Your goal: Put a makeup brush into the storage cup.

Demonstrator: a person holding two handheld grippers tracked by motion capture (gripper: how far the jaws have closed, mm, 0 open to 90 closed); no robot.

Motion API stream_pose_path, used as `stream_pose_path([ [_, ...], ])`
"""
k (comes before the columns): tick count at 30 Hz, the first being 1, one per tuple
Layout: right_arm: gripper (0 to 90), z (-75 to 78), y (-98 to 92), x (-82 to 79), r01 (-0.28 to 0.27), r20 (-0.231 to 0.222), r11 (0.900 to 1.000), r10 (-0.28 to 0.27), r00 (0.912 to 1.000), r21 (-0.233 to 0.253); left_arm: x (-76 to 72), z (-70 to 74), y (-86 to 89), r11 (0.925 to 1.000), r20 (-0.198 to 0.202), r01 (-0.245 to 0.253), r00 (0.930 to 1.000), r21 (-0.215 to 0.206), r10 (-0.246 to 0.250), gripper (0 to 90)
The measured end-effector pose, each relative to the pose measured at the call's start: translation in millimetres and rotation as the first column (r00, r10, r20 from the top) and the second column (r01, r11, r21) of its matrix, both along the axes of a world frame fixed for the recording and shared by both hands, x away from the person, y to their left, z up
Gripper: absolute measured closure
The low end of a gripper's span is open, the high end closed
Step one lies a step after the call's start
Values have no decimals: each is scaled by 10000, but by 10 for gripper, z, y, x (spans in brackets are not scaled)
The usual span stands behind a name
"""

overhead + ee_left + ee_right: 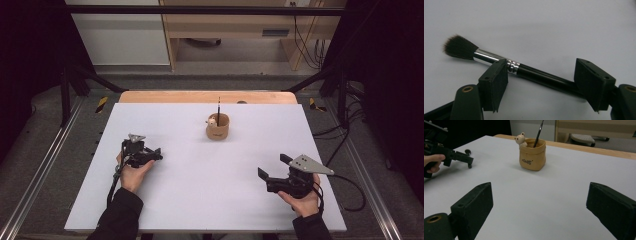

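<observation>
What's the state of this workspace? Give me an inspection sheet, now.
Surface: white table, flat.
Job's things: makeup brush lying flat between the left tool's jaws; bear holder upright at far centre, thin black handle standing in it.
Clutter: nothing seen.
Tools: left tool open around the brush; right tool open, empty.
Cables: right tool's cable trails off the table edge.
Surroundings: wooden desk beyond.

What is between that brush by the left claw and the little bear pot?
Nothing visible. The brush lies on the white table between the open left gripper jaws, and only bare tabletop separates it from the pot, which already holds one thin stick.
</observation>
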State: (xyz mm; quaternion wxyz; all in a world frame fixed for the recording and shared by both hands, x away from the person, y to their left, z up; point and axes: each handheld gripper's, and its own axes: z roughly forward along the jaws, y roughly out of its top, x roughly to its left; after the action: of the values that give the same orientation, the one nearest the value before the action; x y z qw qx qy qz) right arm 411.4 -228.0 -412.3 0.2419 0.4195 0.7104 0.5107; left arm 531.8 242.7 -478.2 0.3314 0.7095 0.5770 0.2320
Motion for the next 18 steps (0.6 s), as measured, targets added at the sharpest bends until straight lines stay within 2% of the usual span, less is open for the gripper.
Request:
stream_pose_path([
  [7,79,2,-1,-3,-9,-18,10000,9,10000,26,-2,6,33,9998,-280,-124,9995,-131,120,288],
  [12,82,7,-5,-9,28,-25,10000,-28,10000,54,-16,13,33,9999,-335,-137,9993,53,139,324],
  [18,85,18,-8,-21,30,-32,10000,-30,10000,74,-41,34,57,10000,-537,-40,9985,75,44,362],
])
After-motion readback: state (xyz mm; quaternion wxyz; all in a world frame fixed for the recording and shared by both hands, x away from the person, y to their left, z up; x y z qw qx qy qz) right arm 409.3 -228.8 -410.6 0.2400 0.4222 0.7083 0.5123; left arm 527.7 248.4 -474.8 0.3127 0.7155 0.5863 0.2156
